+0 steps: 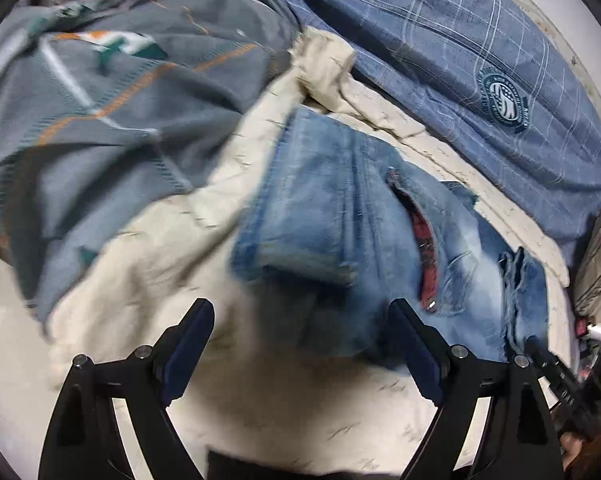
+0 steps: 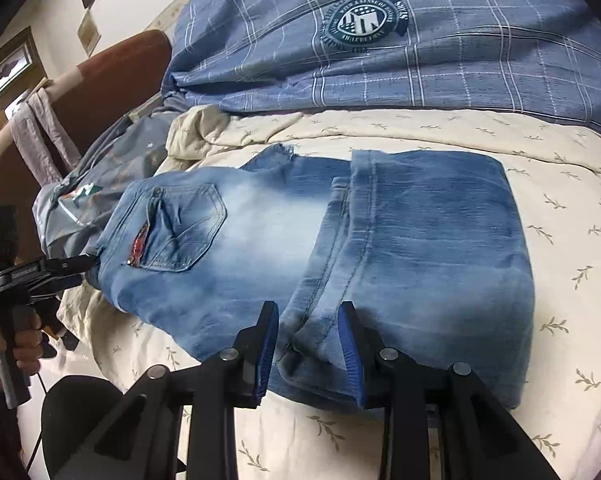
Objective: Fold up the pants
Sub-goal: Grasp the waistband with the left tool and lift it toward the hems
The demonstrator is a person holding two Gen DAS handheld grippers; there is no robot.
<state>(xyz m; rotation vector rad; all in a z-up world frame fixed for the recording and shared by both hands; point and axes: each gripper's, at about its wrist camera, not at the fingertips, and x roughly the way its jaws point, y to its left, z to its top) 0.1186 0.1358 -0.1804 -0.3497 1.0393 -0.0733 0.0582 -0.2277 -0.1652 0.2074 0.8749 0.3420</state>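
Faded blue jeans [image 2: 260, 240] lie folded on a cream leaf-print sheet [image 2: 560, 240], back pocket [image 2: 184, 228] up, legs doubled over to the right. My right gripper [image 2: 310, 344] is partly closed around the folded leg hems at the near edge, pads against the denim. In the left wrist view the jeans [image 1: 340, 220] lie ahead, blurred. My left gripper [image 1: 302, 340] is open wide and empty, just short of the denim's near edge. It also shows in the right wrist view [image 2: 80, 264] at the waistband end.
A blue plaid pillow with a round crest [image 2: 380, 40] lies behind the jeans. A grey blanket with orange and teal lines [image 1: 100, 120] is heaped at the left. A brown headboard [image 2: 120, 80] with a hung cloth stands at far left.
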